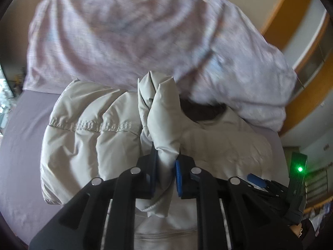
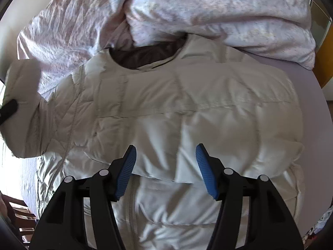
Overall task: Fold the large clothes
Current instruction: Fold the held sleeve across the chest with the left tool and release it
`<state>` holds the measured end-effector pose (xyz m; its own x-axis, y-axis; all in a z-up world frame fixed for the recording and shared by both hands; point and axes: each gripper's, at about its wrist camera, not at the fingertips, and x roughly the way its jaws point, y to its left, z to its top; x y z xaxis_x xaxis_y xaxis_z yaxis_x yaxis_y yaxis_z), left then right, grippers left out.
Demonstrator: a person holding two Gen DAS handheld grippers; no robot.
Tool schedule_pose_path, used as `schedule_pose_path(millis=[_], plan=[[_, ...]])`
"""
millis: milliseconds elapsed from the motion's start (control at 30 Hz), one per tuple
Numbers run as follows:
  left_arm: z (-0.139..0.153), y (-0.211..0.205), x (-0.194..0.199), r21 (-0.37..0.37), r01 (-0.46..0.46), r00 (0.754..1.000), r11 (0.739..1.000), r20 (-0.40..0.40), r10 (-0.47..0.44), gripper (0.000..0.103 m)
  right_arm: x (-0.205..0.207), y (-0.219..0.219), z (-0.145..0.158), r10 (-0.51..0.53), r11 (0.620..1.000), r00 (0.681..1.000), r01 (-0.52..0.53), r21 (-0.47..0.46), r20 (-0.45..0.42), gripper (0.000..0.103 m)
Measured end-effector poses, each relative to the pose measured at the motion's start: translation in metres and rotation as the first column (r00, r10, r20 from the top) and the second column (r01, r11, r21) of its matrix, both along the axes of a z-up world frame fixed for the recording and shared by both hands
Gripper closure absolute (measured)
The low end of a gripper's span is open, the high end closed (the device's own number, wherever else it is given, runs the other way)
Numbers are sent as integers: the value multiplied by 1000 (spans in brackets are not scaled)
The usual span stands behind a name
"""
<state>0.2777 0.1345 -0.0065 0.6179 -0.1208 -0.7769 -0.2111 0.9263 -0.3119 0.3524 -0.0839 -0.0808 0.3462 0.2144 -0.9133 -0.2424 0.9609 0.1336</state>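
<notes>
Jacket [image 2: 187, 112], a pale puffy quilted one, lies spread on the bed [image 2: 312, 87], its dark-lined collar toward the top of the right wrist frame, tucked against the rumpled floral duvet [image 2: 208, 4], and its hem toward the bottom edge; its long axis therefore runs top to bottom in that view. The left gripper [image 1: 166, 173] is clamped tight on a bunched fold of the sleeve [image 1: 162, 112], which stands up from the pads in the centre of the left wrist frame. The right gripper [image 2: 165, 170] hovers over the jacket's lower middle with jaws well apart and nothing between them. Judging by this, the step in hand is folding the sleeve inward across the body. The next move probably calls for laying that sleeve flat over the chest and releasing it without dragging the padding askew.
</notes>
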Motion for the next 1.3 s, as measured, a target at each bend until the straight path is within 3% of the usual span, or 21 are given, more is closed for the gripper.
schedule_pose_path(millis=[233, 433, 533, 567, 700, 733, 867, 933, 1033, 1300], plan=[[-18, -64, 22, -22, 91, 995, 996, -35, -92, 88, -5, -38, -4, -35, 999, 999, 35, 8, 6, 42], [-33, -94, 35, -24, 134, 988, 991, -72, -135, 88, -5, -60, -6, -58, 998, 998, 58, 4, 9, 42], [-42, -102, 38, -24, 150, 983, 988, -100, -151, 82, -3, -64, -5, -58, 998, 998, 58, 8, 15, 42], [-44, -102, 38, -27, 152, 982, 988, -105, -154, 79, -2, -65, -4, -56, 998, 998, 56, 11, 16, 42], [-41, -93, 34, -32, 143, 985, 989, -91, -146, 40, 2, -56, 3, -35, 999, 999, 34, 32, 33, 42], [-39, -89, 33, -28, 138, 987, 990, -83, -140, 37, 3, -53, 5, -28, 999, 999, 26, 38, 38, 42], [-37, -67, 30, -1, 100, 991, 995, -86, -100, 36, 7, -30, 17, 26, 996, 998, -31, 80, 59, 50], [-41, -52, 28, 14, 68, 993, 998, -101, -66, 37, 7, -17, 18, 61, 993, 996, -67, 100, 61, 62], [-49, -32, 26, 36, 27, 991, 999, -129, -22, 37, 5, 4, 15, 113, 986, 992, -119, 120, 53, 72], [-68, -5, 20, 80, -9, 982, 997, -187, 24, 36, 7, 35, -19, 152, 987, 988, -150, 58, -31, 80]])
